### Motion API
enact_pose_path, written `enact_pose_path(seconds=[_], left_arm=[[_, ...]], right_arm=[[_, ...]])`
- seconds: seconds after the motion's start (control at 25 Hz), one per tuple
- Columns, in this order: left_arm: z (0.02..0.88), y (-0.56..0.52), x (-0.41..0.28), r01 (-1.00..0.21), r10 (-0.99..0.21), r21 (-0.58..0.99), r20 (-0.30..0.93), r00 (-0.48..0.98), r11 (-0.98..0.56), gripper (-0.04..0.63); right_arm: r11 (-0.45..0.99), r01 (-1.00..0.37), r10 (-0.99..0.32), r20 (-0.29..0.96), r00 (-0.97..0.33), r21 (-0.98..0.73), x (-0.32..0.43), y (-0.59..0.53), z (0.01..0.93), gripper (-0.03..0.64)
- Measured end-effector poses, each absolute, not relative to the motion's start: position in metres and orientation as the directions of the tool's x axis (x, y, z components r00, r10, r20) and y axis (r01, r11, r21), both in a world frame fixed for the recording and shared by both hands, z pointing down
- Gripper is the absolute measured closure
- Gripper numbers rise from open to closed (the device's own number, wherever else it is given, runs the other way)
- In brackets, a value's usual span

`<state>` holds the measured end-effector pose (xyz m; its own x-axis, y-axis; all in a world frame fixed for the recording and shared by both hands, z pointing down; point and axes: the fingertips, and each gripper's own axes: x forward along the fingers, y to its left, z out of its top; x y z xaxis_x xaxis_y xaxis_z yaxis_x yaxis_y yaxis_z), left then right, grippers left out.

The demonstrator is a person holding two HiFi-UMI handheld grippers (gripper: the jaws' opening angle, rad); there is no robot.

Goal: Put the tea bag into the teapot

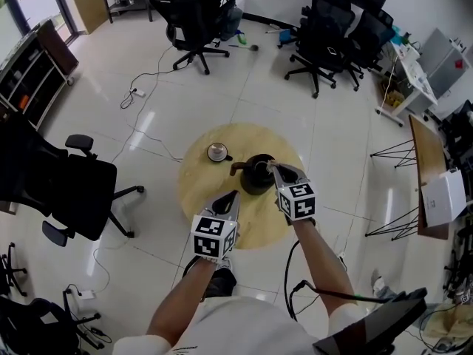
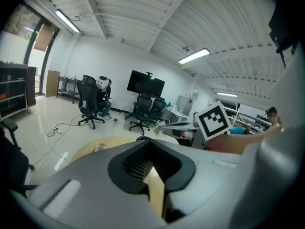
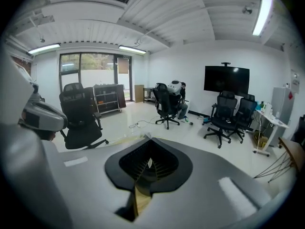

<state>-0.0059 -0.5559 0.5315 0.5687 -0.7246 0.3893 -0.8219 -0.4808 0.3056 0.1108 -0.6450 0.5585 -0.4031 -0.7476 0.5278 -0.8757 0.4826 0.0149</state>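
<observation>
A black teapot [image 1: 256, 177] stands without its lid near the middle of a round wooden table [image 1: 199, 176]. The lid [image 1: 217, 152] lies to its left, knob up. My right gripper [image 1: 272, 166] hovers over the teapot's open top, shut on a small pale scrap, the tea bag [image 3: 149, 163], which peeks between the pads. The left gripper view shows that scrap [image 2: 157, 129] at the right gripper's tip. My left gripper [image 1: 233, 196] sits lower left of the teapot, shut with nothing in it. The teapot's inside is hidden.
A black office chair [image 1: 70, 187] stands left of the table, and more chairs [image 1: 196, 17] sit at the back. Cables [image 1: 140, 87] trail over the tiled floor. Desks and tripod legs [image 1: 399, 154] line the right side.
</observation>
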Motion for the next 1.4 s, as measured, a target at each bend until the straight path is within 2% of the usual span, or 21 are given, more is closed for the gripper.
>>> enact_pose_path(seconds=[0.28,0.88,1.24,1.36,1.4], left_arm=[[0.54,-0.557,-0.01,-0.829,-0.728,0.32,0.4,0.557,-0.458,0.583],[0.556,-0.555,-0.034,-0.85,-0.748,0.358,0.417,0.517,-0.388,0.583],[0.556,-0.557,-0.032,-0.846,-0.747,0.362,0.412,0.522,-0.391,0.583],[0.556,-0.556,-0.027,-0.842,-0.741,0.361,0.413,0.53,-0.401,0.583],[0.556,-0.555,-0.025,-0.841,-0.739,0.361,0.413,0.532,-0.404,0.583]], right_arm=[[0.504,-0.863,-0.684,0.629,-0.369,0.043,0.104,-0.66,0.605,0.612],[0.517,-0.85,-0.603,0.747,-0.281,0.097,0.098,-0.676,0.649,0.606],[0.522,-0.849,-0.599,0.743,-0.297,0.082,0.099,-0.675,0.645,0.498],[0.499,-0.863,-0.635,0.714,-0.296,0.087,0.104,-0.672,0.634,0.512],[0.485,-0.87,-0.654,0.697,-0.294,0.088,0.107,-0.67,0.628,0.588]])
